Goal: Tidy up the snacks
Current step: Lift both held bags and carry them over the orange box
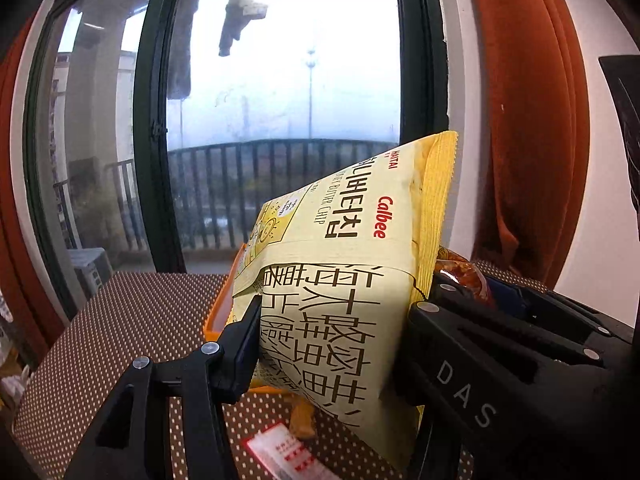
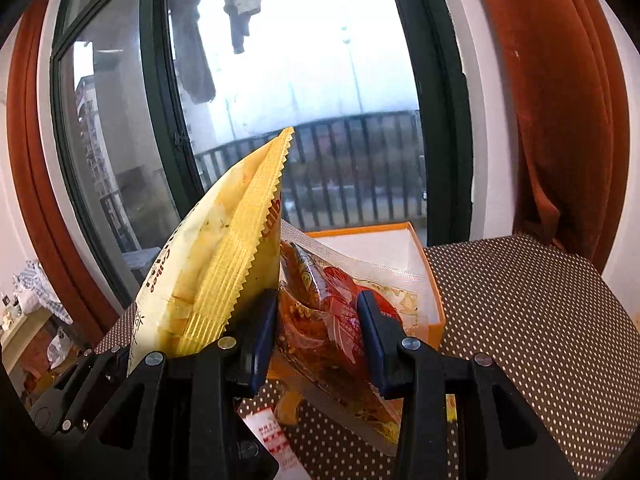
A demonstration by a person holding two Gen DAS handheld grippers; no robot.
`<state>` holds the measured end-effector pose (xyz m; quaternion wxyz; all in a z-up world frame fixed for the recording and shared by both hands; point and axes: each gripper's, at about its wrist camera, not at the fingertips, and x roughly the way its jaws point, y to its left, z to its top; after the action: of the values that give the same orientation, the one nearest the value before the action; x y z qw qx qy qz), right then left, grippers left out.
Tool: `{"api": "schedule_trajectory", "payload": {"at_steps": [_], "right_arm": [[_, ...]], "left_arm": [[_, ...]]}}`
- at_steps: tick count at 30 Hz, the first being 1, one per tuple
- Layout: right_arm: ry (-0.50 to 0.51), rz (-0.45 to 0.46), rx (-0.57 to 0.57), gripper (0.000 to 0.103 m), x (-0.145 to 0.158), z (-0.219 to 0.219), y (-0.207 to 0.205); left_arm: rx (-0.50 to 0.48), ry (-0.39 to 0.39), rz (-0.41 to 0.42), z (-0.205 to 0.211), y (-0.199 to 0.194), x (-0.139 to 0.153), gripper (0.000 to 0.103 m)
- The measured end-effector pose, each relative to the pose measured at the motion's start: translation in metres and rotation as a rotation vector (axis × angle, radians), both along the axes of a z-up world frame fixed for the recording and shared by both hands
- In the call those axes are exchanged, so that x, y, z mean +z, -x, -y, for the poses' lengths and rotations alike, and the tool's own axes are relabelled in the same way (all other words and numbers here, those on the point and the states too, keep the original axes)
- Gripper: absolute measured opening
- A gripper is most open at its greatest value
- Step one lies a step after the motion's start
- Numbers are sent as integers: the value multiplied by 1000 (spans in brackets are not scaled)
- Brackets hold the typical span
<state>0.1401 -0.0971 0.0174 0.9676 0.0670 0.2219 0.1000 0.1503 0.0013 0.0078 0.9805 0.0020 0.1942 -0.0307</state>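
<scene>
My left gripper [image 1: 334, 320] is shut on a yellow Calbee chip bag [image 1: 352, 264] and holds it above the table, in front of an orange box [image 1: 218, 312]. The bag also shows in the right wrist view [image 2: 216, 272], at the left. My right gripper [image 2: 318, 328] is shut on a clear vacuum pouch of red spicy snack [image 2: 332, 320], held over the near corner of the orange box with white inside [image 2: 400, 248]. The pouch peeks out behind the chip bag in the left wrist view [image 1: 460, 276].
The table has a brown cloth with white dots [image 2: 520, 300]. A red-and-white packet [image 1: 280, 452] and a small orange snack [image 1: 302, 420] lie on it near me. A glass balcony door [image 1: 280, 80] and rust curtains [image 2: 560, 120] stand behind.
</scene>
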Motion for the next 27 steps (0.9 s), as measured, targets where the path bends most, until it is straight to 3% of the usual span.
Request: {"api": "schedule_trajectory", "payload": {"at_steps": [18, 24, 27], "right_arm": [[-40, 20, 11, 43, 2, -10, -82], [-97, -3, 9, 43, -7, -11, -113], [-80, -13, -5, 43, -14, -14, -127]], "left_arm": [[-2, 4, 1, -14, -88, 13, 57], [36, 43, -73, -21, -120, 6, 57], [48, 53, -111, -25, -134, -1, 57]]}}
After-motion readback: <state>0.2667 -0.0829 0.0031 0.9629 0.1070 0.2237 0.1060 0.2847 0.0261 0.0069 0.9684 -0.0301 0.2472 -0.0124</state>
